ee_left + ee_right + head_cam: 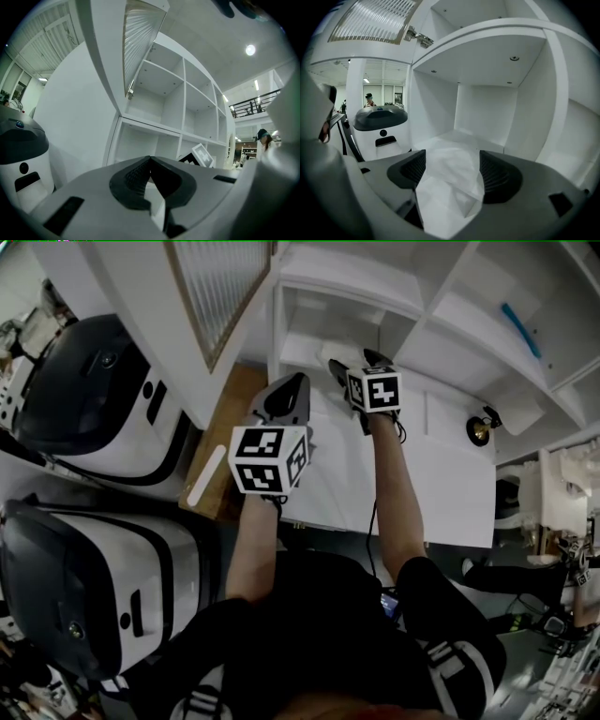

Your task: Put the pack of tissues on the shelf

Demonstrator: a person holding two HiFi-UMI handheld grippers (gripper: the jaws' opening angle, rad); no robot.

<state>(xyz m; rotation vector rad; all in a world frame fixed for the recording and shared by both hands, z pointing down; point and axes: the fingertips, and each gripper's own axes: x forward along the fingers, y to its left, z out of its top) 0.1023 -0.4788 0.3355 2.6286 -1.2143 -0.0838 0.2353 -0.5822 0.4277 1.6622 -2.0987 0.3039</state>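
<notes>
A white pack of tissues (pixel 450 185) sits between the pads of my right gripper (pixel 452 161), which is shut on it. The pack's front end points into a low compartment of the white shelf (pixel 461 138) and hangs just over its floor. From the head view, the right gripper (pixel 354 360) reaches into that shelf opening (pixel 309 324), and the pack is hard to tell from the white boards. My left gripper (pixel 296 382) hangs lower and to the left, outside the shelf. Its jaws meet at the tips in the left gripper view (pixel 150 159), with nothing in them.
Two white machines with black domed tops (pixel 84 390) (pixel 94 568) stand at the left. A cabinet door with ribbed glass (pixel 211 287) hangs open above the left gripper. A small brass fitting (pixel 480 430) and a blue item (pixel 520 329) sit on shelves to the right.
</notes>
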